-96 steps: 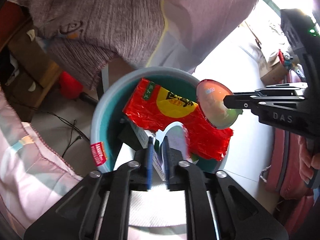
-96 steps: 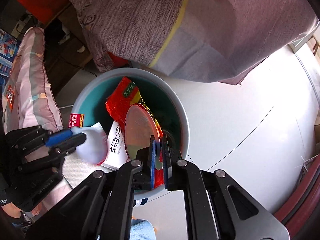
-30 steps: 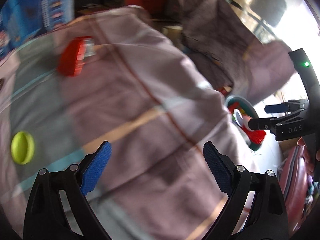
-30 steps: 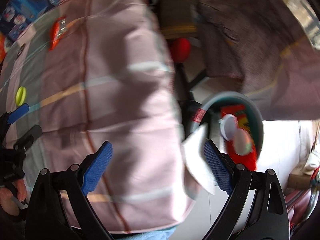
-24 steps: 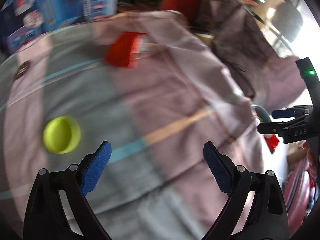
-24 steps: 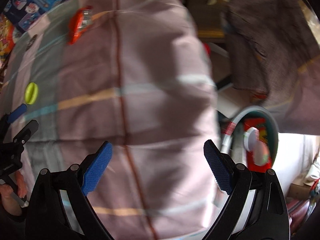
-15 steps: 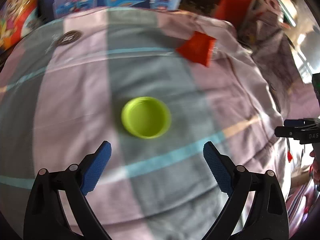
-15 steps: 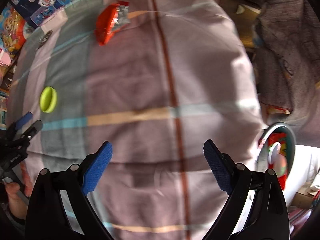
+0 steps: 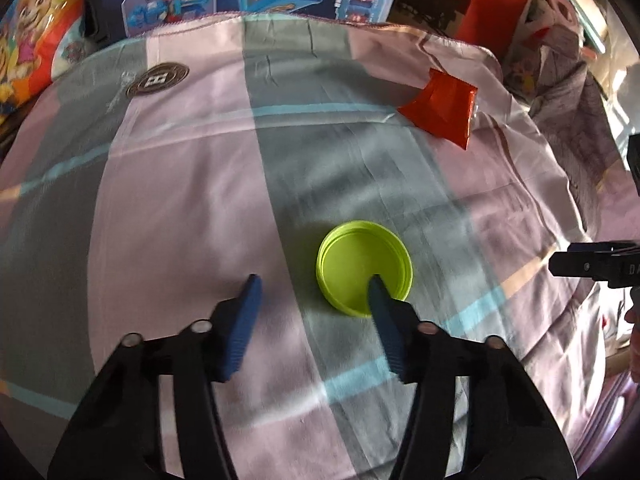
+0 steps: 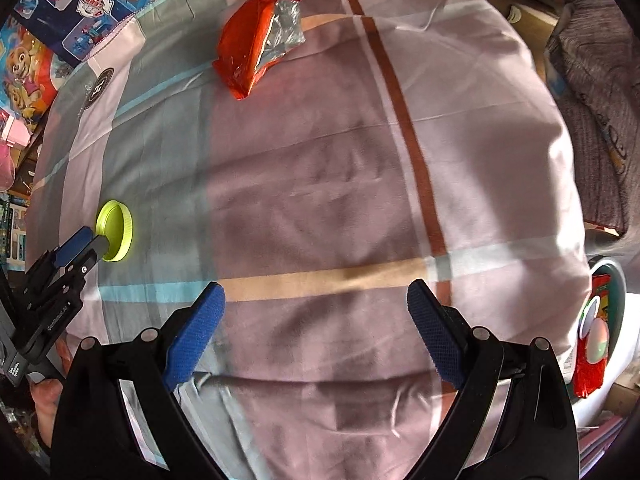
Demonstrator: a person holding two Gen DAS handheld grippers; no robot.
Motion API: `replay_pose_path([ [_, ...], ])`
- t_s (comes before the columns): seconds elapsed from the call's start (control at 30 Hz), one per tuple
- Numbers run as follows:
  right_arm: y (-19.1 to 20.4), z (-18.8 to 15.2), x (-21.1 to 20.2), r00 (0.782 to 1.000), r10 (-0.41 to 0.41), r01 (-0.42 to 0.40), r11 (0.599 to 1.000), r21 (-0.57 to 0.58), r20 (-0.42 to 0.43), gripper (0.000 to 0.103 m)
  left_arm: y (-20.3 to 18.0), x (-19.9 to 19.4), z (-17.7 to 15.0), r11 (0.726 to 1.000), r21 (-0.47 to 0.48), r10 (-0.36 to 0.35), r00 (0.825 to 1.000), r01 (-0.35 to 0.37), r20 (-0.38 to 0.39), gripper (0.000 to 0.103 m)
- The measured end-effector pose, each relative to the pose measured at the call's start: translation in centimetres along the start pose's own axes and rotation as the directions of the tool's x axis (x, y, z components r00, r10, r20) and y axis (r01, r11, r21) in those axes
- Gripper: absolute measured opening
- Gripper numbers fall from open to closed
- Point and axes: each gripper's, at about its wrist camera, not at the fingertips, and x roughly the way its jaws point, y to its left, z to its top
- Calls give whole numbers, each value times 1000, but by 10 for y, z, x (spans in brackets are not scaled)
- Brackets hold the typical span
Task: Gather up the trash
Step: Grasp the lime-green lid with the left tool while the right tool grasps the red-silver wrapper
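Nearer now: open-side-up lime-green lid point(image 9: 364, 266)

The bed sheet point(image 9: 200, 200) is checked in pink and grey with cyan, tan and brown stripes. The cap point(image 9: 364, 264) is lime green, the wrapper point(image 10: 256, 40) orange-red with silver inside.

A lime-green plastic lid point(image 9: 365, 267) lies open side up on the striped bedsheet point(image 9: 180, 208), round and shallow with a raised rim. At about two o'clock from it, well apart, a red foil wrapper point(image 9: 442, 108) lies crumpled and torn open, its silver lining showing. At the sheet's three o'clock edge, a grey-rimmed bin point(image 10: 614, 280) holds a red packet point(image 10: 592, 364) and round lids.
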Motion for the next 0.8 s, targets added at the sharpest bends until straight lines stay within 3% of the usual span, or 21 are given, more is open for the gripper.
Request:
replay_pose_path([
  [0.17, 4, 7, 7, 1000, -4, 4, 1000, -5, 0, 88, -4, 4, 3, 999, 34, 26, 1000, -27, 8, 38],
  [0.23, 3, 11, 9, 1000, -8, 8, 1000, -1, 3, 88, -9, 5, 3, 997, 61, 45, 999, -46, 16, 29],
  [0.27, 3, 15, 9, 1000, -9, 9, 1000, 2, 7, 88, -13, 6, 2, 996, 78, 45, 999, -46, 20, 12],
  [0.3, 3, 17, 10, 1000, -8, 8, 1000, 5, 9, 88, -16, 5, 1, 995, 88, 42, 999, -44, 23, 6],
  [0.4, 3, 22, 10, 1000, -1, 1, 1000, 6, 18, 88, -26, 7, 1, 991, 117, 61, 997, -65, 44, 3],
  [0.8, 12, 83, 11, 998, 13, -12, 1000, -18, 62, 88, -30, 25, 42, 999, 48, -8, 998, 5, 58, 3],
])
